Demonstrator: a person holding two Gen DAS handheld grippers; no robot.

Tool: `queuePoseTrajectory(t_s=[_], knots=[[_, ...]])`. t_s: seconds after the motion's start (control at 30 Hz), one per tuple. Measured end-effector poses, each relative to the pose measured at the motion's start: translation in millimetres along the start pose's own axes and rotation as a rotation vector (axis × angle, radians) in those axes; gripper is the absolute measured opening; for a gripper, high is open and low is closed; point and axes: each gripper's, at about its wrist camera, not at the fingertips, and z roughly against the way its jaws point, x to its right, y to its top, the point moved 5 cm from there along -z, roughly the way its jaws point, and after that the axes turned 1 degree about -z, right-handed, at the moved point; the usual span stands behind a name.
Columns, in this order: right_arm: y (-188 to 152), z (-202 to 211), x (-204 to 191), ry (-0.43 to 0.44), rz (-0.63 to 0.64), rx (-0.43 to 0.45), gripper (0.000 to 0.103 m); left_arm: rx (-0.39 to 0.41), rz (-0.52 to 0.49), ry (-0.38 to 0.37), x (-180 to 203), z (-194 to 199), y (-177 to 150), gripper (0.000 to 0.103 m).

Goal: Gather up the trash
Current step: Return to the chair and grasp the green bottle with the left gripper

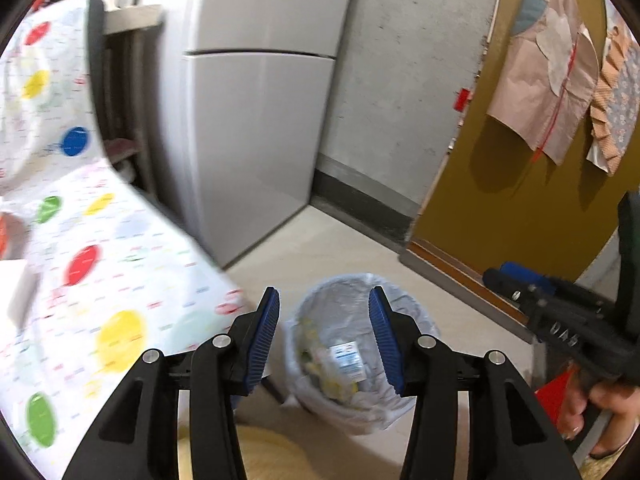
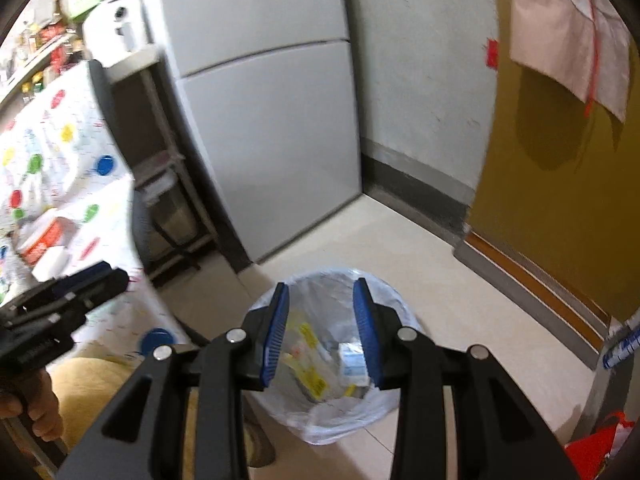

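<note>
A trash bin lined with a clear plastic bag point(image 1: 400, 408) stands on the floor; it also shows in the right wrist view point(image 2: 360, 416). Wrappers and a small blue-and-white packet point(image 1: 347, 361) lie inside, and the packet also shows in the right wrist view point(image 2: 352, 364). My left gripper point(image 1: 324, 338) is open and empty, held above the bin. My right gripper point(image 2: 322, 332) is open and empty, also above the bin. The right gripper shows from the side in the left wrist view point(image 1: 560, 312).
A table with a polka-dot cloth point(image 1: 80, 260) stands at the left, with packages on it point(image 2: 44, 240). A grey fridge point(image 1: 248, 140) stands behind, next to a metal shelf rack point(image 2: 168, 184). A mustard door point(image 1: 500, 200) with hanging cloths is on the right. A yellow stool cushion point(image 2: 100, 392) is below.
</note>
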Motion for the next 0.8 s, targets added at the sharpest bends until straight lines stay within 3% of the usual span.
queuePoseTrajectory(t_s=[0.23,0.5,0.7,0.8], knots=[[8.7,20.9,-70.0,0.156,0.106,0.024,0.038,0.049,0.090,0.080,-49.3,57.3,-9.6,0.048],[0.0,33.9,-183.7,0.326,0.308,-0.004,0.047,0.124,0.187,0.175,-122.7,131.7,-36.7,0.048],[-16.6,41.8,-282.8,0.422,0.478,-0.018,0.051,0.178,0.250,0.376,-204.2,208.8,-69.9,0.048],[-26.4,46.3,-332.1,0.460,0.556,-0.019,0.052,0.200,0.274,0.460,-239.9,244.6,-81.0,0.054]])
